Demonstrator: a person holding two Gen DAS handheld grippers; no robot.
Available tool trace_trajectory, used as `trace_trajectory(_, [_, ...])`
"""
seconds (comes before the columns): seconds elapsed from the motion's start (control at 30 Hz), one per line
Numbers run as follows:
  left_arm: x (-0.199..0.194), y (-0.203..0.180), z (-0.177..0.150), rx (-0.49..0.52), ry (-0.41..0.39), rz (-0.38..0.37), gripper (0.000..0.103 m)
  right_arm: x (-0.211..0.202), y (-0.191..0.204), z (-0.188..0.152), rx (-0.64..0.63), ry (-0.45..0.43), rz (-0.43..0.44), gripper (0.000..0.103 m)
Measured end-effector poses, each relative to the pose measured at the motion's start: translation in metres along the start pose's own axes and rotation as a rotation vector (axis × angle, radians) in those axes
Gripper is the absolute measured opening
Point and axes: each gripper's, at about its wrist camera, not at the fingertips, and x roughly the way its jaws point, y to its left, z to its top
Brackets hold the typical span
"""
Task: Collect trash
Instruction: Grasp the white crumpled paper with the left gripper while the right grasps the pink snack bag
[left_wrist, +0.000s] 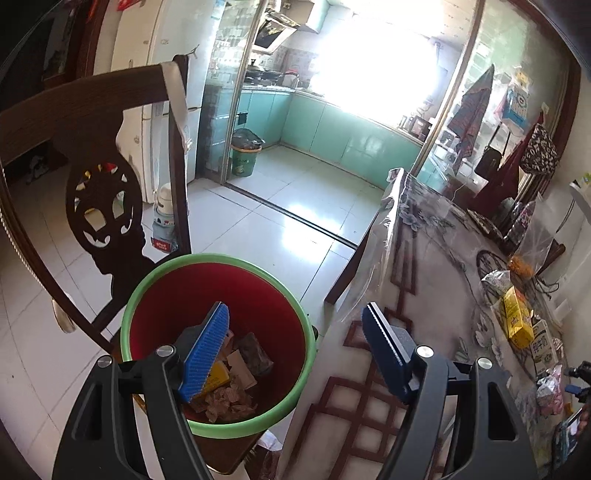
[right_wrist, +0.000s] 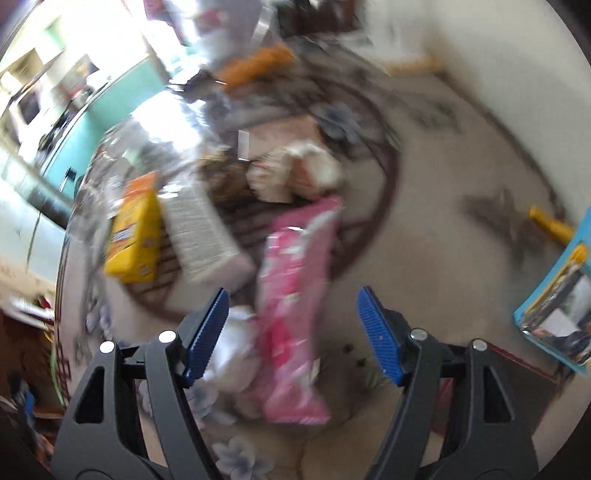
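Trash is found in two places: some already lies in the red bin (left_wrist: 221, 332) with the green rim, which stands on a chair seat just beside the table (left_wrist: 424, 258), and more is scattered on the table's covered top.

On the left, the left gripper (left_wrist: 295, 347) is held above the bin's mouth and the table edge, its jaws wide apart and empty. Crumpled brown paper, a yellow piece and a dark wrapper are seen at the bin's bottom. The bin sits near the seat's front edge; if it were knocked by the gripper, it could probably be tipped off the chair and its contents spilled.

Further right in that view, a yellow carton (left_wrist: 517, 321) and a milk carton (left_wrist: 545, 347) lie on the table.

In the right wrist view, heavily blurred, the right gripper (right_wrist: 291, 336) is seen with its jaws apart and nothing clamped. A pink wrapper (right_wrist: 295, 302) lies on the table between and ahead of them, with white crumpled paper (right_wrist: 232, 354) just beside it on the left. The wrapper looks thin and slick, so it could be pinched badly and slip out on the way to the bin. The paper could be caught along with it, or pushed aside. Whether the blue packet (right_wrist: 557, 314) at the far right is trash cannot be told.
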Motion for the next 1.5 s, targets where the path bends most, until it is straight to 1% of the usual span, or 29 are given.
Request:
trace_trajectory(0.1, [-0.007, -0.026, -0.002, 0.116, -0.021, 0.009, 0.071, 0.020, -0.016, -0.004, 0.045, 0.054, 0.021, 0.070])
trace_trajectory(0.13, [-0.010, -0.040, -0.005, 0.151, -0.017, 0.001, 0.071, 0.025, -0.018, -0.004, 0.055, 0.076, 0.040, 0.070])
trace_trajectory(0.17, [-0.011, -0.050, -0.008, 0.161, -0.008, -0.015, 0.071, 0.028, -0.019, -0.004, 0.062, 0.089, 0.064, 0.070])
trace_trajectory(0.2, [-0.012, -0.063, -0.011, 0.162, 0.005, -0.048, 0.071, 0.028, -0.017, -0.004, 0.057, 0.088, 0.069, 0.070])
trace_trajectory(0.27, [-0.013, -0.097, -0.019, 0.147, 0.045, -0.157, 0.071, 0.028, -0.015, -0.004, 0.027, 0.079, 0.057, 0.069])
trace_trajectory(0.3, [-0.014, -0.116, -0.022, 0.152, 0.060, -0.211, 0.071, 0.028, -0.013, -0.003, 0.013, 0.083, 0.056, 0.067])
trace_trajectory(0.33, [-0.014, -0.141, -0.026, 0.171, 0.078, -0.273, 0.071, 0.030, -0.007, -0.005, -0.007, 0.092, 0.055, 0.056])
trace_trajectory(0.37, [-0.015, -0.165, -0.031, 0.196, 0.096, -0.326, 0.071, 0.032, -0.004, -0.008, -0.031, 0.108, 0.054, 0.042])
trace_trajectory(0.4, [-0.016, -0.188, -0.035, 0.223, 0.114, -0.375, 0.071, 0.036, 0.001, -0.005, -0.045, 0.119, 0.052, 0.041])
trace_trajectory(0.43, [-0.017, -0.215, -0.042, 0.259, 0.136, -0.431, 0.071, 0.036, 0.002, -0.005, -0.058, 0.120, 0.046, 0.037])
trace_trajectory(0.47, [-0.018, -0.239, -0.049, 0.293, 0.153, -0.474, 0.072, 0.033, 0.002, -0.005, -0.064, 0.114, 0.042, 0.030])
trace_trajectory(0.53, [-0.021, -0.283, -0.066, 0.362, 0.192, -0.541, 0.076, 0.028, -0.001, -0.003, -0.048, 0.091, 0.066, 0.027])
trace_trajectory(0.6, [-0.022, -0.323, -0.083, 0.427, 0.229, -0.589, 0.076, 0.019, -0.008, -0.002, -0.013, 0.058, 0.109, 0.024])
trace_trajectory(0.67, [-0.021, -0.352, -0.097, 0.478, 0.249, -0.600, 0.076, 0.009, -0.015, -0.002, 0.014, 0.019, 0.140, 0.024])
trace_trajectory(0.7, [-0.018, -0.368, -0.104, 0.504, 0.271, -0.604, 0.076, 0.003, -0.019, -0.001, 0.033, -0.008, 0.159, 0.024])
trace_trajectory(0.77, [-0.010, -0.388, -0.112, 0.525, 0.316, -0.602, 0.077, -0.008, -0.027, 0.001, 0.068, -0.061, 0.195, 0.024])
trace_trajectory(0.8, [-0.003, -0.397, -0.118, 0.538, 0.342, -0.592, 0.077, -0.012, -0.030, 0.002, 0.079, -0.082, 0.196, 0.024])
trace_trajectory(0.87, [0.009, -0.407, -0.125, 0.548, 0.376, -0.562, 0.077, -0.021, -0.037, 0.003, 0.099, -0.130, 0.179, 0.024])
trace_trajectory(0.93, [0.024, -0.413, -0.131, 0.539, 0.420, -0.532, 0.077, -0.027, -0.043, 0.004, 0.112, -0.159, 0.173, 0.024])
trace_trajectory(1.0, [0.033, -0.417, -0.133, 0.530, 0.449, -0.518, 0.077, -0.033, -0.045, 0.005, 0.113, -0.176, 0.166, 0.024])
trace_trajectory(1.2, [0.046, -0.431, -0.138, 0.541, 0.469, -0.529, 0.076, -0.033, -0.046, 0.009, 0.122, -0.182, 0.169, 0.023])
trace_trajectory(1.23, [0.046, -0.433, -0.139, 0.539, 0.477, -0.541, 0.069, -0.032, -0.046, 0.008, 0.123, -0.178, 0.170, 0.023])
trace_trajectory(1.27, [0.050, -0.436, -0.140, 0.535, 0.485, -0.556, 0.065, -0.030, -0.046, 0.008, 0.124, -0.176, 0.169, 0.023])
trace_trajectory(1.3, [0.049, -0.437, -0.140, 0.538, 0.494, -0.569, 0.055, -0.029, -0.044, 0.009, 0.125, -0.175, 0.169, 0.023])
trace_trajectory(1.33, [0.048, -0.440, -0.141, 0.543, 0.497, -0.580, 0.048, -0.029, -0.044, 0.009, 0.123, -0.174, 0.167, 0.023])
trace_trajectory(1.43, [0.042, -0.441, -0.142, 0.582, 0.490, -0.578, 0.045, -0.026, -0.041, 0.011, 0.120, -0.169, 0.164, 0.023])
trace_trajectory(1.5, [0.039, -0.437, -0.141, 0.589, 0.483, -0.574, 0.044, -0.025, -0.041, 0.011, 0.121, -0.166, 0.161, 0.023])
